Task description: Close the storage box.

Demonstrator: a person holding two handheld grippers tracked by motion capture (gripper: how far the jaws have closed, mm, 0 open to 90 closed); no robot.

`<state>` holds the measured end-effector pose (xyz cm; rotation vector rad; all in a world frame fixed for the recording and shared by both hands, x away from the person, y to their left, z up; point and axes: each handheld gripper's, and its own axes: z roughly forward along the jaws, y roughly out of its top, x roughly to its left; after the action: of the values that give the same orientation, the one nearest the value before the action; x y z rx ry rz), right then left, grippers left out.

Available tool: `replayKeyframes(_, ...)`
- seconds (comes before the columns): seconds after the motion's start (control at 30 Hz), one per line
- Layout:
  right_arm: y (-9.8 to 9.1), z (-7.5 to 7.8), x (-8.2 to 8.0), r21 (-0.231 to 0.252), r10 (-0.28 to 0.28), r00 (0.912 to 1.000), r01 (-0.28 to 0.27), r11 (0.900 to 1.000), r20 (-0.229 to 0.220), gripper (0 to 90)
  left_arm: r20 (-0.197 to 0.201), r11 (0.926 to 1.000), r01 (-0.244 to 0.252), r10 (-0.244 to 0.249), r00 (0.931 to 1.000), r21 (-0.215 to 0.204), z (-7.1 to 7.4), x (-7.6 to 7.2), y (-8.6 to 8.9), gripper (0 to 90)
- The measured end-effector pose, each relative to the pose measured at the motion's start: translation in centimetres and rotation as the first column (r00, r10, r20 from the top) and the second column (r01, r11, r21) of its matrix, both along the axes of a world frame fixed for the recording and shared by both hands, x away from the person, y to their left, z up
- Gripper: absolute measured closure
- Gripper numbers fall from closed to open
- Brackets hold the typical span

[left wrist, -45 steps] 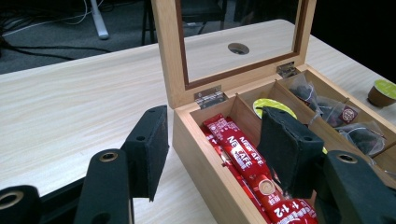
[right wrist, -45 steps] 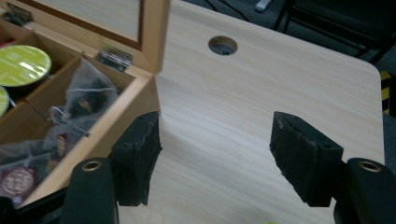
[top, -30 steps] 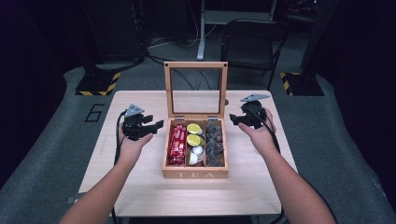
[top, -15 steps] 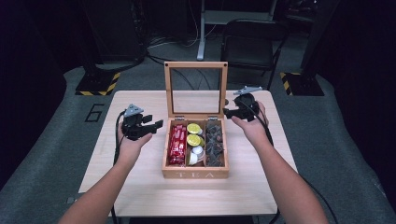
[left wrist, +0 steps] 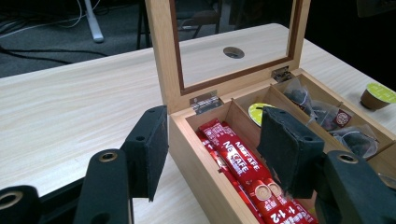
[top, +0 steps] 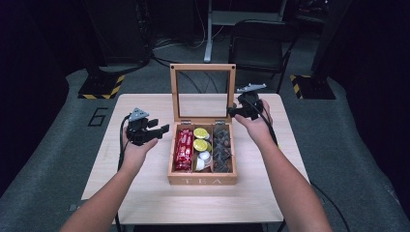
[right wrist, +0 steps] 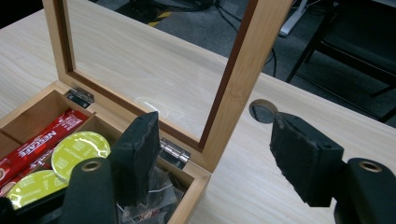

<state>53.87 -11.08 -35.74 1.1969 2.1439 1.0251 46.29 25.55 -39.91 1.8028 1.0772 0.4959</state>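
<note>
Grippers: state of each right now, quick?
Left gripper: open, empty, jaws straddling the near left wall of the tea box.
Right gripper: open, empty, beside the raised lid.

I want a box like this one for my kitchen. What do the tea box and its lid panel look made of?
The tea box looks like light, matt-finished wood, perhaps bamboo: pale grain shows on its walls and frame. The lid panel seems clear glass or acrylic, since the table shows through it. The hinges look like metal.
</note>
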Motion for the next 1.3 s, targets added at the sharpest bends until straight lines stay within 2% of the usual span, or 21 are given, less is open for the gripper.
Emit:
replayKeyframes(0.2,-0.3,0.2,0.9,0.013,-0.008,1.0000,0.008,0.9999,-0.004,32.6,-0.003,1.0000,0.004,-0.004,1.0000,0.002,0.0,0.0,-0.3,42.5)
replayKeyframes(0.37,-0.6,-0.2,1.8,0.045,-0.023,0.9996,0.023,0.9987,-0.017,32.4,-0.001,0.9999,0.011,-0.011,0.9999,0.010,0.0,-0.2,-0.5,42.5)
replayKeyframes(0.47,-0.6,-0.5,2.1,0.045,-0.023,0.9994,0.024,0.9987,-0.028,32.4,-0.002,0.9999,0.012,-0.012,0.9999,0.008,0.0,-0.2,-0.5,42.5)
replayKeyframes(0.67,-0.5,-1.1,2.8,0.029,-0.009,0.9998,0.010,0.9995,-0.019,32.4,-0.005,0.9999,0.012,-0.012,0.9999,0.006,0.1,-0.3,-0.3,42.5)
replayKeyframes(0.9,-0.3,-2.0,3.7,0.035,-0.028,0.9987,0.029,0.9990,-0.042,32.4,-0.008,0.9999,0.011,-0.011,0.9999,0.006,-0.1,-1.1,0.1,42.5)
replayKeyframes(1.03,-0.3,-2.4,4.1,0.030,-0.030,0.9985,0.031,0.9990,-0.045,32.8,-0.002,0.9999,-0.008,0.008,1.0000,-0.011,-0.2,-1.6,0.4,42.5)
replayKeyframes(1.13,-0.3,-2.6,4.4,0.030,-0.025,0.9991,0.026,0.9992,-0.034,32.8,-0.005,0.9999,-0.015,0.015,0.9999,-0.007,-0.2,-1.9,0.7,42.5)
replayKeyframes(1.3,-0.2,-2.9,4.8,0.036,-0.039,0.9983,0.041,0.9985,-0.043,32.8,-0.004,0.9995,-0.033,0.033,0.9995,-0.004,-0.3,-2.5,1.2,42.5)
